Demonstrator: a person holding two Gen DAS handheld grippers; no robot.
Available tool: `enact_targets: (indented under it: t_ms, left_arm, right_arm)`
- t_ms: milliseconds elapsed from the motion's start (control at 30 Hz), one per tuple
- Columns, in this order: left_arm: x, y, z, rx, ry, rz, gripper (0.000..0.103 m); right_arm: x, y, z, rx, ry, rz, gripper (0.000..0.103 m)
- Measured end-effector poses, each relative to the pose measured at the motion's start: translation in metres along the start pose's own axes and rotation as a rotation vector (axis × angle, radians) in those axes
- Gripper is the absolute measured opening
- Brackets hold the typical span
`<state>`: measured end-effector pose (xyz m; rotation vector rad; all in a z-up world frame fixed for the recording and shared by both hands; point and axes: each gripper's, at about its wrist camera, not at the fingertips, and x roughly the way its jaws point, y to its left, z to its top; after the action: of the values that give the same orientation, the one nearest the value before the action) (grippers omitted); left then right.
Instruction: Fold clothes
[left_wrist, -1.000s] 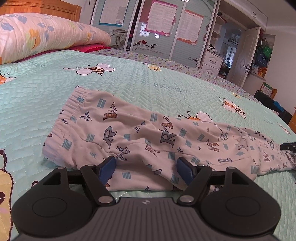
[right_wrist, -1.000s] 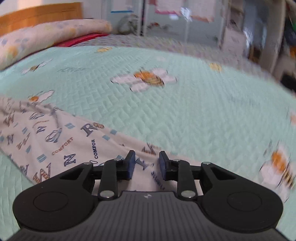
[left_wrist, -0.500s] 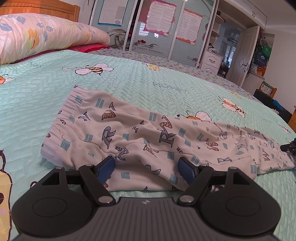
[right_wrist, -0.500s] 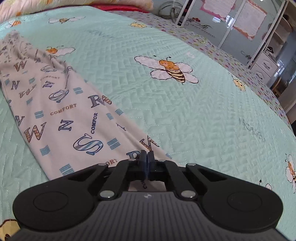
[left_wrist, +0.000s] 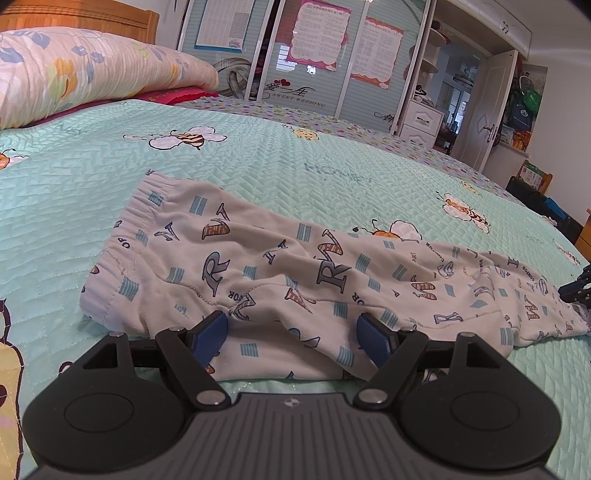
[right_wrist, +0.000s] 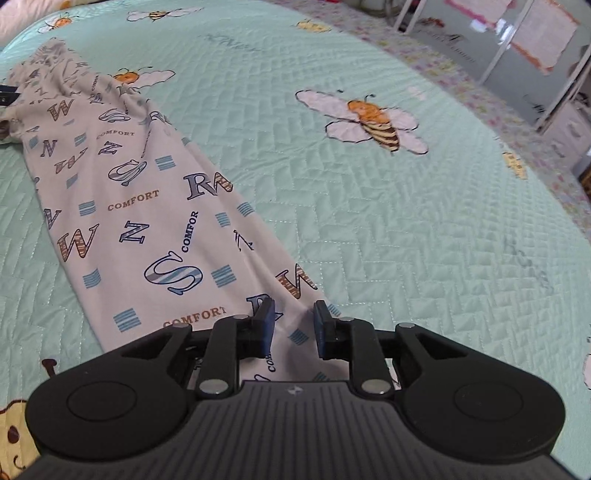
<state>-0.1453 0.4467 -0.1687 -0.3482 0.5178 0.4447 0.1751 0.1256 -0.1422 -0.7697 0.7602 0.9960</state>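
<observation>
Softly rumpled letter-print trousers (left_wrist: 280, 273) on quilted bedspread (right_wrist: 406, 229), left tool (left_wrist: 291, 338) wide apart, right tool (right_wrist: 294, 326) just parted, gripping nothing.

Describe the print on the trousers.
White trousers with letters, "COMFORT" words and blue striped blocks; clearest in the right wrist view.

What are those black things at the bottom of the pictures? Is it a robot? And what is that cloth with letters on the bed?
No robot here. A person holds a grabbing tool in each hand, and each tool has a camera looking out along its two blue-tipped fingers. One picture comes from the left hand-held gripper, one from the right hand-held gripper. On the green bee bedspread lie pale pants printed with letters, to be folded. The left tool is wide open by the waist end. The right tool, at the leg end, has just been opening; cloth lies between its fingers, but they do not pinch it. Nothing is held.
</observation>
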Motion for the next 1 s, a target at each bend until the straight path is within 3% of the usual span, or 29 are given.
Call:
enact_targets:
  t_ms: [67, 167, 300, 467, 533, 600, 700, 800, 867, 900, 933, 967, 1000]
  left_arm:
    - [0.000, 0.000, 0.000, 0.000, 0.000, 0.000, 0.081]
    - [0.001, 0.000, 0.000, 0.001, 0.000, -0.001, 0.081]
    - [0.001, 0.000, 0.000, 0.001, 0.000, -0.001, 0.081]
    - [0.001, -0.001, 0.001, 0.000, 0.001, -0.002, 0.082]
    - [0.001, 0.000, 0.001, 0.000, 0.001, -0.002, 0.082]
    - [0.001, -0.001, 0.001, -0.001, 0.001, -0.003, 0.082]
    - [0.002, -0.001, 0.001, 0.001, 0.002, -0.005, 0.083]
    - [0.002, -0.001, 0.000, 0.004, 0.003, -0.004, 0.083]
    - [0.002, -0.002, 0.000, 0.006, 0.003, -0.002, 0.083]
    - [0.002, -0.002, 0.000, 0.007, 0.003, -0.002, 0.083]
    - [0.002, -0.002, 0.000, 0.008, 0.003, -0.001, 0.083]
    - [0.002, -0.002, 0.000, 0.010, 0.003, 0.001, 0.083]
    - [0.002, -0.003, 0.000, 0.013, 0.004, 0.004, 0.083]
  right_arm:
    - [0.000, 0.002, 0.000, -0.005, 0.001, -0.013, 0.000]
    - [-0.004, 0.003, 0.000, 0.000, -0.027, -0.061, 0.000]
    - [-0.011, -0.020, -0.001, 0.122, -0.108, -0.148, 0.000]
    - [-0.001, -0.024, -0.014, 0.205, -0.096, -0.172, 0.000]
    - [-0.018, -0.023, -0.019, 0.278, -0.167, -0.274, 0.000]
    - [-0.041, -0.020, -0.033, 0.370, -0.240, -0.320, 0.013]
    - [-0.074, -0.011, -0.059, 0.489, -0.330, -0.333, 0.019]
    - [-0.069, -0.008, -0.087, 0.569, -0.279, -0.257, 0.025]
    - [-0.054, -0.018, -0.105, 0.620, -0.215, -0.300, 0.022]
    - [-0.053, -0.027, -0.114, 0.675, -0.226, -0.320, 0.007]
    - [-0.056, -0.034, -0.121, 0.734, -0.254, -0.332, 0.000]
    - [-0.064, -0.038, -0.126, 0.797, -0.302, -0.332, 0.001]
    - [-0.073, -0.037, -0.129, 0.836, -0.345, -0.347, 0.013]
